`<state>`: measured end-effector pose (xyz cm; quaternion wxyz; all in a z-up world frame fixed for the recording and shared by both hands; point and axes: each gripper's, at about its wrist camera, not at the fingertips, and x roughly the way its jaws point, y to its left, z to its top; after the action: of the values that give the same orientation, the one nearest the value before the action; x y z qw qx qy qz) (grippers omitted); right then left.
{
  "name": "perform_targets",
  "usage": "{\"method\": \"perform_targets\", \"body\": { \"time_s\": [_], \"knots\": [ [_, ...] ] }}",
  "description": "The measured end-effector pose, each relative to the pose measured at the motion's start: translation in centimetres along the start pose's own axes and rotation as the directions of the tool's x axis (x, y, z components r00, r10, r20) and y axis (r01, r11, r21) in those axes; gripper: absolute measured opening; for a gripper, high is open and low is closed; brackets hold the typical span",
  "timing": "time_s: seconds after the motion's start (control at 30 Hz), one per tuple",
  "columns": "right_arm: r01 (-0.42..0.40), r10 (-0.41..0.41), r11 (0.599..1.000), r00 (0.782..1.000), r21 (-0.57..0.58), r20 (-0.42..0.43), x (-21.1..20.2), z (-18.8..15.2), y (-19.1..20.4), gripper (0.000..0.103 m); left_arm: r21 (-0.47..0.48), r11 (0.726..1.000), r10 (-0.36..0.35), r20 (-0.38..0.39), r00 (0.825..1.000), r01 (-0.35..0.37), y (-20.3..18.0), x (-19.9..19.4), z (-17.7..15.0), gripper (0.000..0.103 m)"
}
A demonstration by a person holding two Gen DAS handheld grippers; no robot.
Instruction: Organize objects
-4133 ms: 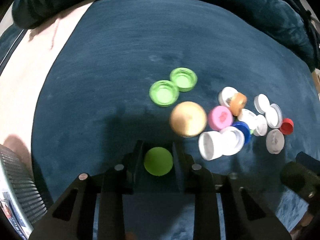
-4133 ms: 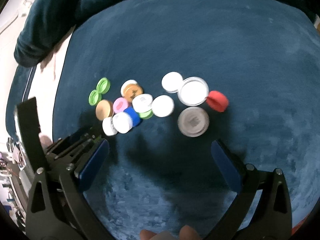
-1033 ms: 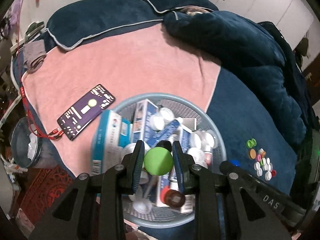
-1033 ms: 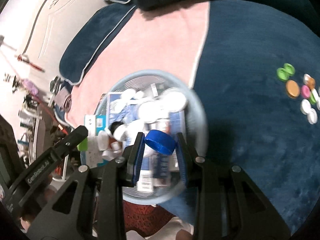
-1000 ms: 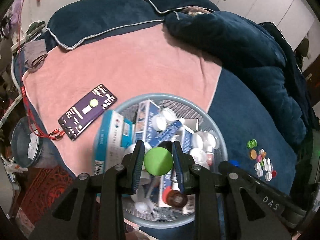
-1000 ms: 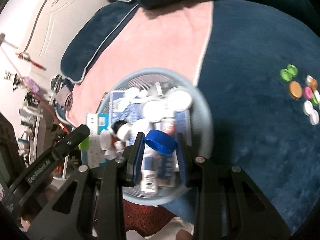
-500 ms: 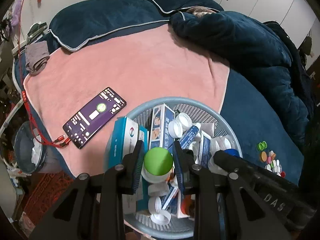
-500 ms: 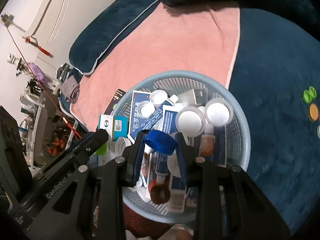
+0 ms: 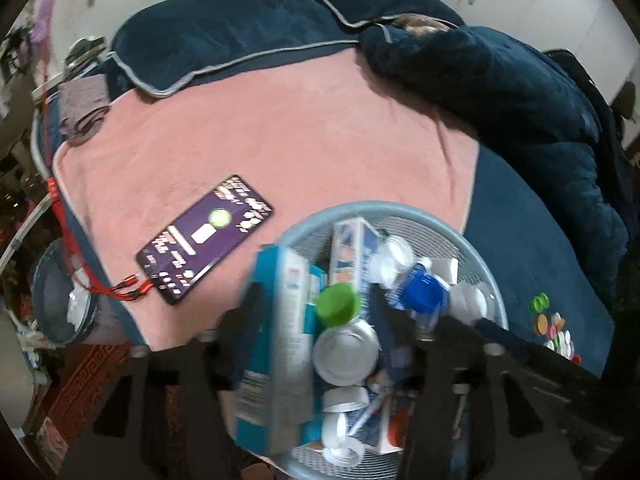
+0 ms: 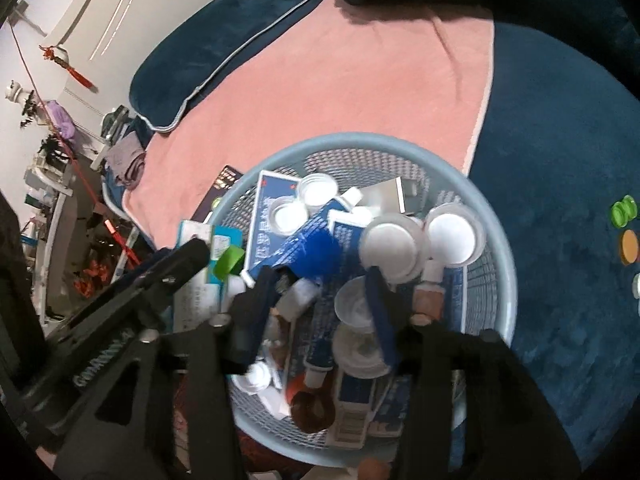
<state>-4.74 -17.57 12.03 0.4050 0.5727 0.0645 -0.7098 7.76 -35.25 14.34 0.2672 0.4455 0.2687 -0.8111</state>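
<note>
Both grippers hover over a light blue mesh basket [image 9: 486, 272] [image 10: 500, 240] full of boxes, tubes and lids. My left gripper [image 9: 316, 312] is open; the green cap [image 9: 337, 305] lies loose between its spread fingers, on the basket's contents. My right gripper [image 10: 320, 284] is open too; the blue cap [image 10: 316, 250] [image 9: 422, 294] sits free among the boxes just ahead of its fingers. The remaining loose caps [image 9: 554, 328] lie in a small cluster on the dark blue blanket at the far right, also in the right wrist view [image 10: 624, 224].
A purple-screened phone [image 9: 206, 238] with a red cable lies on the pink towel [image 9: 280, 128] left of the basket. Dark blue pillows [image 9: 224, 44] and a rumpled duvet [image 9: 520, 92] lie beyond. A bin [image 9: 60, 300] stands on the floor at left.
Both grippers have opened over the basket. The green cap and the blue cap have left the fingers and dropped onto the basket's contents.
</note>
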Motion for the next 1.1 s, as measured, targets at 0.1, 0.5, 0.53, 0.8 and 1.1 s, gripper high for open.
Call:
{"method": "perform_targets", "body": {
  "time_s": [0.1, 0.5, 0.53, 0.8, 1.1],
  "knots": [
    [0.000, 0.000, 0.999, 1.000, 0.043, 0.003, -0.2, 0.2, -1.1, 0.089, -0.053, 0.999, -0.009, -0.004, 1.000, 0.009, 1.6, -0.3, 0.0, 0.091],
    [0.104, -0.104, 0.995, 0.994, 0.002, -0.014, -0.8, -0.5, -1.8, 0.103, 0.017, 0.997, 0.078, 0.002, 0.997, -0.078, 1.7, -1.2, -0.9, 0.102],
    [0.109, -0.109, 0.994, 0.994, -0.006, -0.014, -0.9, -0.6, -1.8, 0.103, 0.024, 0.996, 0.085, 0.004, 0.996, -0.085, 1.6, -1.2, -1.0, 0.102],
    [0.104, -0.104, 0.995, 0.994, 0.007, -0.009, -1.7, -0.8, -2.6, 0.103, 0.100, 0.985, 0.138, 0.013, 0.990, -0.138, 0.5, -1.2, -1.6, 0.102],
    [0.101, -0.101, 0.995, 0.995, 0.010, -0.009, -2.2, -1.0, -2.8, 0.103, 0.112, 0.983, 0.145, 0.009, 0.989, -0.145, 0.0, -1.2, -1.8, 0.102]
  ]
}}
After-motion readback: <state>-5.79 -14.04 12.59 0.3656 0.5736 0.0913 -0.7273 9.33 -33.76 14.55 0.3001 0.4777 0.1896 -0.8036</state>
